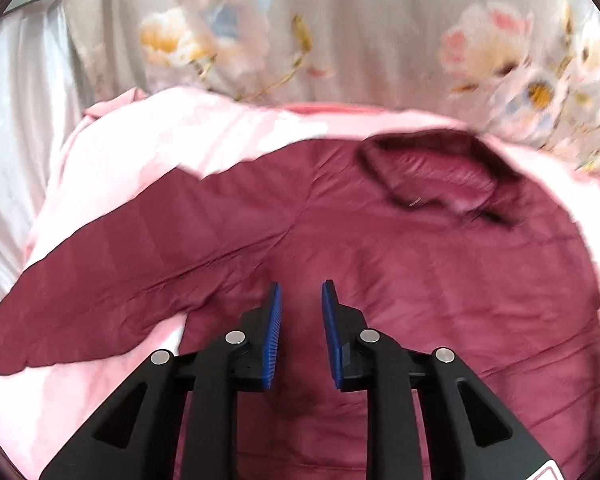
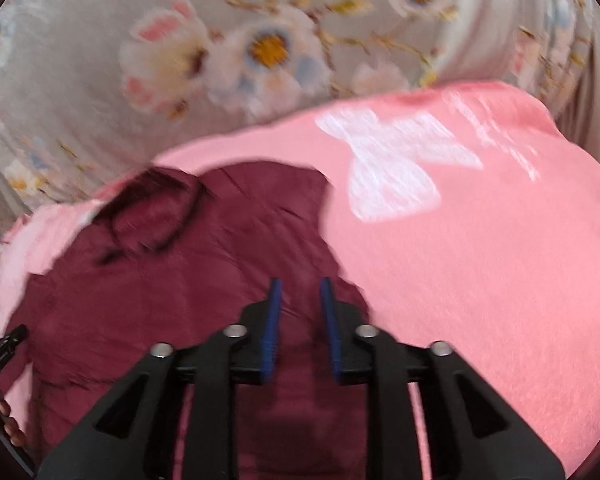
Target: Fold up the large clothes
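Observation:
A maroon jacket (image 1: 400, 248) lies spread on a pink blanket (image 1: 132, 140), collar (image 1: 432, 172) at the far side and one sleeve (image 1: 100, 288) stretched out to the left. My left gripper (image 1: 301, 288) is open and empty, hovering over the jacket's body. In the right wrist view the same jacket (image 2: 180, 280) lies at centre left, its collar (image 2: 152, 208) at the far left. My right gripper (image 2: 299, 284) is open and empty above the jacket's right edge, beside the pink blanket (image 2: 480, 260). The left gripper's black frame (image 2: 0, 352) shows at the left edge.
A grey floral bedsheet (image 1: 340, 32) lies beyond the blanket, also in the right wrist view (image 2: 180, 60). White fabric (image 1: 16, 120) is bunched at the far left. The pink blanket carries a white bow print (image 2: 392, 160).

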Demonstrator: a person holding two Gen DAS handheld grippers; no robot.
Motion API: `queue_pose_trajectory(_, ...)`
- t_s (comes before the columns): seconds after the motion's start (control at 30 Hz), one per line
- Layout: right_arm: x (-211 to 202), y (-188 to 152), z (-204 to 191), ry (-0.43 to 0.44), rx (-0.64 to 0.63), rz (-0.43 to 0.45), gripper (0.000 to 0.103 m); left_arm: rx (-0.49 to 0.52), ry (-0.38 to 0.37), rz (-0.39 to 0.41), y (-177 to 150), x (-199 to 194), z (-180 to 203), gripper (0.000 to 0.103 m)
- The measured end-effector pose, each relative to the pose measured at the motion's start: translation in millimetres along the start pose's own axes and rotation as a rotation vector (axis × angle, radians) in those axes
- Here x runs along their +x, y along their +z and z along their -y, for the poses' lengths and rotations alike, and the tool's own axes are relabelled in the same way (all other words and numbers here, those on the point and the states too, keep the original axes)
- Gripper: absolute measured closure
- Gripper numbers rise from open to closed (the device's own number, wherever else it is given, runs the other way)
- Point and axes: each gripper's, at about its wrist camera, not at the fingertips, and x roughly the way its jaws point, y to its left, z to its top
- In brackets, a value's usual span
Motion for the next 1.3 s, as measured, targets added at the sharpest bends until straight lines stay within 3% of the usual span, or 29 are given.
queue_pose_trajectory(0.07,10.3,3.3,-20.2,0.001,-0.042,-0.004,0.071,-0.001,-0.082,-0.021,6.2,-2.0,17.0,0.071)
queue_pose_trajectory(0.17,34.5,-4.9,-51.2,0.016,-0.095,-0.048,0.071,0.025,-0.152,-0.071,4.9,13.9,47.3,0.068)
queue_pose_trajectory(0.3,61.2,-23.8,-70.8,0.006,-0.133,-0.104,0.071,0.049,-0.100,-0.125,-9.0,52.7,74.1,0.068)
queue_pose_trajectory(0.43,83.6,-44.6,-70.6,-0.018,-0.155,-0.146,0.072,0.024,-0.093,-0.125,-22.2,73.7,71.7,0.068)
queue_pose_trajectory(0.63,85.8,-48.5,-70.7,-0.018,-0.160,-0.138,0.070,0.060,-0.045,-0.073,-32.7,73.9,78.8,0.067)
queue_pose_trajectory(1.0,89.5,-49.5,-76.4,-0.051,-0.196,-0.140,0.068,0.055,-0.044,-0.068,-29.2,75.5,81.1,0.066)
queue_pose_trajectory(1.1,89.5,-49.1,-77.7,-0.046,-0.203,-0.143,0.064,-0.045,-0.115,-0.048,-28.2,66.9,59.7,0.065)
queue_pose_trajectory(1.2,84.4,-47.8,-78.9,-0.047,-0.212,-0.148,0.058,-0.165,-0.137,-0.062,-29.5,45.0,19.0,0.064)
queue_pose_trajectory(1.27,69.9,-49.9,-82.4,-0.070,-0.220,-0.152,0.052,-0.285,-0.184,-0.058,-34.7,17.3,-31.5,0.054)
queue_pose_trajectory(1.3,55.5,-52.7,-84.6,-0.029,-0.206,-0.144,0.047,-0.341,-0.178,-0.049,-38.6,4.3,-61.0,0.050)
